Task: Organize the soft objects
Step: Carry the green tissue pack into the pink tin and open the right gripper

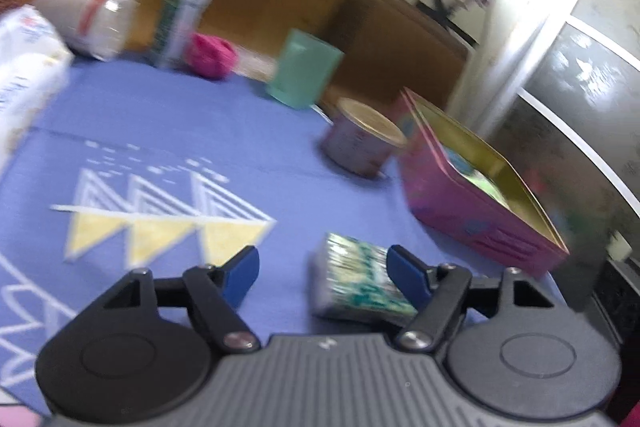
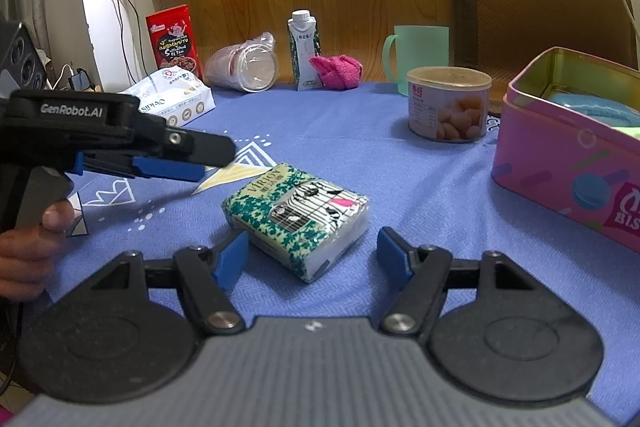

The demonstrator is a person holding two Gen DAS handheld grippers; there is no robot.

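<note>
Green mug (image 2: 418, 57), milk carton (image 2: 304, 49), lidded can (image 2: 448, 105), red snack bag (image 2: 173, 37) on blue tablecloth (image 2: 420, 179).

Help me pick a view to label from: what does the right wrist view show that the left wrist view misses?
Only the right wrist view shows the left gripper from outside and the red snack bag. Only the left wrist view shows the glass door. Both share the tissue pack, pink tin, green mug, can and pink cloth.
</note>
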